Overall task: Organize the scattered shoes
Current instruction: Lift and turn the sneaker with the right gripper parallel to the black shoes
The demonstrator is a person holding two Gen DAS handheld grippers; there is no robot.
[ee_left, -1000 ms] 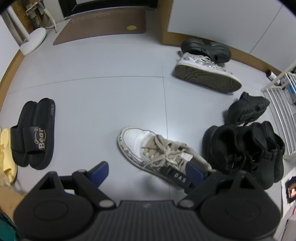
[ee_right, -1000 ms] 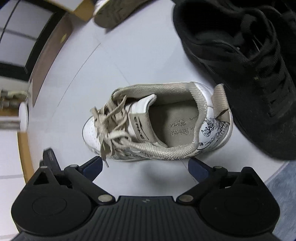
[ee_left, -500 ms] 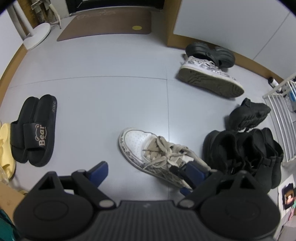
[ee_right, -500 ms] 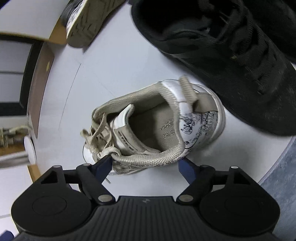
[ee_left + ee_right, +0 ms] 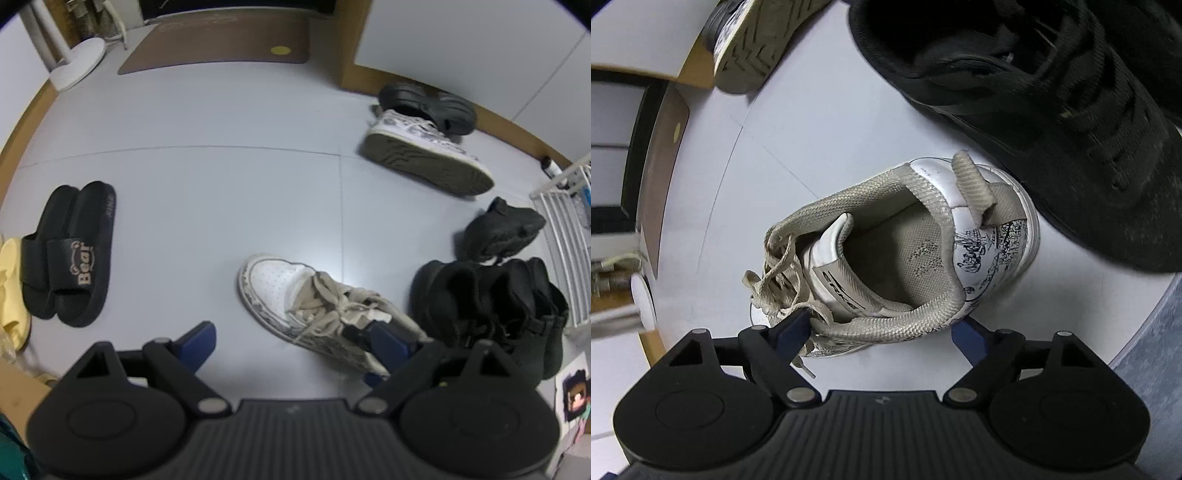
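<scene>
Canvas-collared white sneaker (image 5: 894,258) beside the black shoe (image 5: 1052,96) — light, soft-walled, stiffest at the heel — right gripper (image 5: 882,328) jaws have been closing across its sides, left gripper (image 5: 295,341) released.

grey tiled floor (image 5: 221,177); brown doormat (image 5: 221,44) with a yellow dot, at the far edge. round white stand base (image 5: 77,62), far left corner. white wire rack (image 5: 565,236), right edge. wooden skirting (image 5: 517,136) under the white wall panels.
</scene>
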